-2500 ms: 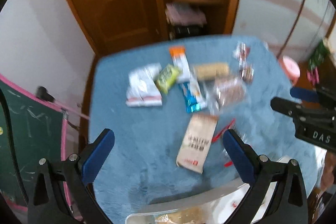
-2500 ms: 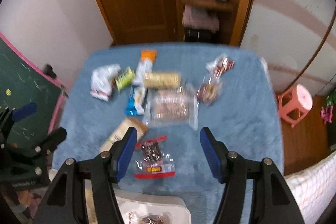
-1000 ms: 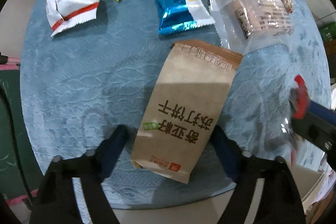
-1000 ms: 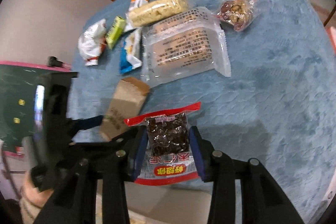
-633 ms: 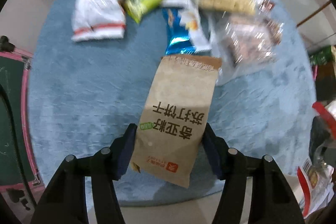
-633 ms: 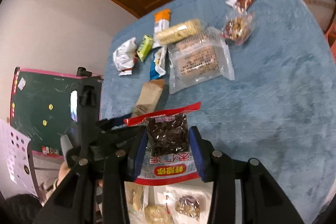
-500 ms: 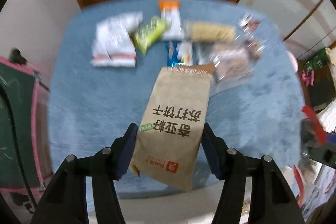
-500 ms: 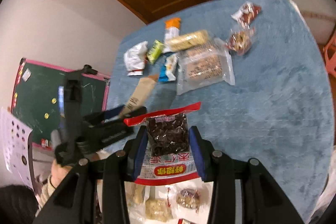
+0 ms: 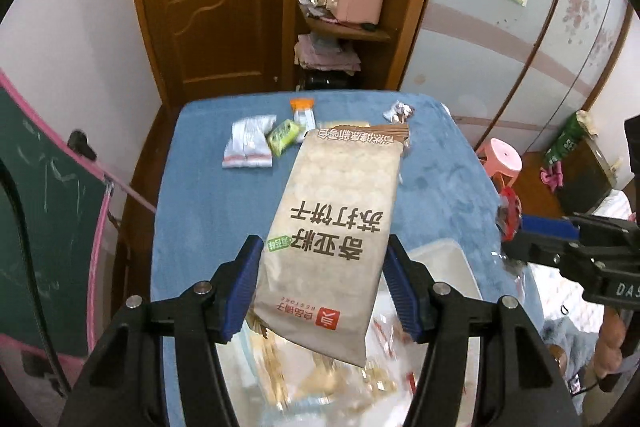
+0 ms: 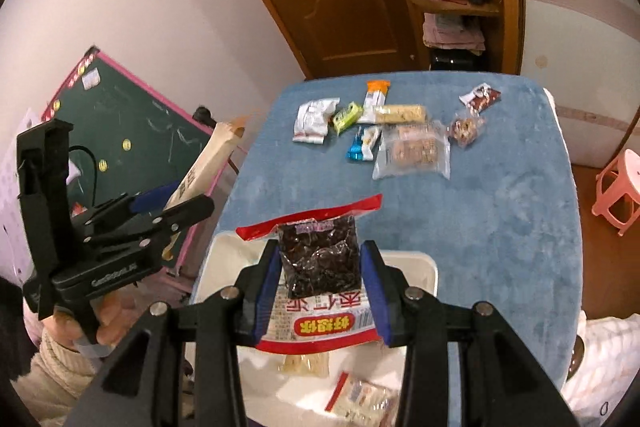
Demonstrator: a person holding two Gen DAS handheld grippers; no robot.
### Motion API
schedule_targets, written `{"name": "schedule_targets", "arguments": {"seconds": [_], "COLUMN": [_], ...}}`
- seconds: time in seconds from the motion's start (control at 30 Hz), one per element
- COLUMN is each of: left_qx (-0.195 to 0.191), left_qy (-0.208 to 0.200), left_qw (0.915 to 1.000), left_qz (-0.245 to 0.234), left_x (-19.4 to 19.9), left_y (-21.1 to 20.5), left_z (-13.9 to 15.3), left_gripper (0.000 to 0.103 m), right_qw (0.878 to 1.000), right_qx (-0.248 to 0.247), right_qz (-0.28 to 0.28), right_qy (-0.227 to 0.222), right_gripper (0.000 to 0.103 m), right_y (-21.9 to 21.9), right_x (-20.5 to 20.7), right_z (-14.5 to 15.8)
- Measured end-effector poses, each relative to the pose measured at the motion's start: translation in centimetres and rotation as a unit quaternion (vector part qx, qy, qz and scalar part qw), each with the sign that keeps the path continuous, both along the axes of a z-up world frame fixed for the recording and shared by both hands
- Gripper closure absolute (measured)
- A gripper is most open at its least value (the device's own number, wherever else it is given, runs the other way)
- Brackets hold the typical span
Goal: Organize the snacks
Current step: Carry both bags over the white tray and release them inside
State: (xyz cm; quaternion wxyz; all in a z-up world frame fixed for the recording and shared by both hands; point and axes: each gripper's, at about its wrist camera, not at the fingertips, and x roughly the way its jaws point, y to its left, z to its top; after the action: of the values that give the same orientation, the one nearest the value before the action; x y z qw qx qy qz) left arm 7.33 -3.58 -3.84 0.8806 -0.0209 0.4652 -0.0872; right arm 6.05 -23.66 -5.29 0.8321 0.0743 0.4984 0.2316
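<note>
My left gripper (image 9: 325,285) is shut on a tall brown cracker packet (image 9: 340,223), lifted above the near end of the blue table (image 9: 200,211). In the right wrist view that gripper (image 10: 160,201) and its brown packet (image 10: 208,159) show at the left, held by a hand. My right gripper (image 10: 320,291) is shut on a clear, red-edged packet of dark dried fruit (image 10: 318,259), raised over a white tray (image 10: 424,267) that holds several snacks. In the left wrist view the right gripper (image 9: 516,231) shows at the right with the red packet.
Several snack packets lie at the table's far end: a white one (image 10: 312,115), a green one (image 10: 348,115), an orange-topped one (image 10: 376,93), a blue one (image 10: 362,143), a large clear bag (image 10: 414,151). A pink stool (image 10: 616,187) stands right, a green chalkboard (image 10: 120,131) left.
Both grippers rose from the table with their packets and drew back over the white tray. The left closed on the brown packet lying on the cloth, then lifted it.
</note>
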Motion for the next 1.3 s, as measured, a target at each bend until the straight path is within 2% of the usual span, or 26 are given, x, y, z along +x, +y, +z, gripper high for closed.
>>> {"name": "schedule_targets", "arguments": {"seconds": [0.13, 0.23, 0.37, 0.5, 0.67, 0.77, 0.9, 1.07, 1.3], "left_qx": [-0.001, 0.014, 0.054, 0.056, 0.065, 0.068, 0.065, 0.063, 0.051], "left_qy": [0.012, 0.020, 0.030, 0.043, 0.031, 0.026, 0.025, 0.022, 0.024], "left_qw": [0.9999, 0.9997, 0.9979, 0.9975, 0.9974, 0.9974, 0.9976, 0.9978, 0.9984], "left_qz": [0.000, -0.010, -0.018, -0.009, 0.003, 0.007, 0.009, 0.008, 0.007], "left_x": [-3.3, -5.3, -6.3, -6.6, -6.9, -6.9, -6.9, -7.0, -6.9], "left_y": [-0.9, -2.2, -3.6, -3.6, -3.4, -3.2, -3.2, -3.3, -3.4], "left_z": [-2.7, -5.3, -8.6, -10.5, -10.5, -10.3, -10.3, -10.2, -10.0], "left_gripper": [0.044, 0.044, 0.043, 0.042, 0.042, 0.039, 0.037, 0.037, 0.037], "right_qw": [1.000, 0.999, 0.995, 0.985, 0.991, 0.993, 0.994, 0.990, 0.991], "right_qx": [-0.015, -0.039, -0.097, -0.168, -0.134, -0.115, -0.077, -0.116, -0.124], "right_qz": [0.003, 0.007, -0.009, -0.031, -0.022, -0.040, -0.077, -0.076, -0.058], "right_qy": [0.009, 0.021, 0.025, 0.018, 0.016, 0.003, 0.030, 0.010, 0.001], "right_gripper": [0.062, 0.062, 0.061, 0.061, 0.061, 0.060, 0.060, 0.060, 0.060], "right_y": [0.3, 0.6, 1.0, 1.4, 1.3, 1.3, 0.5, 1.2, 1.7], "right_x": [-2.4, -3.6, -4.4, -4.2, -4.4, -4.2, -3.4, -3.3, -3.5], "right_z": [-2.0, -4.1, -7.5, -10.3, -10.3, -9.4, -9.0, -8.6, -8.6]}}
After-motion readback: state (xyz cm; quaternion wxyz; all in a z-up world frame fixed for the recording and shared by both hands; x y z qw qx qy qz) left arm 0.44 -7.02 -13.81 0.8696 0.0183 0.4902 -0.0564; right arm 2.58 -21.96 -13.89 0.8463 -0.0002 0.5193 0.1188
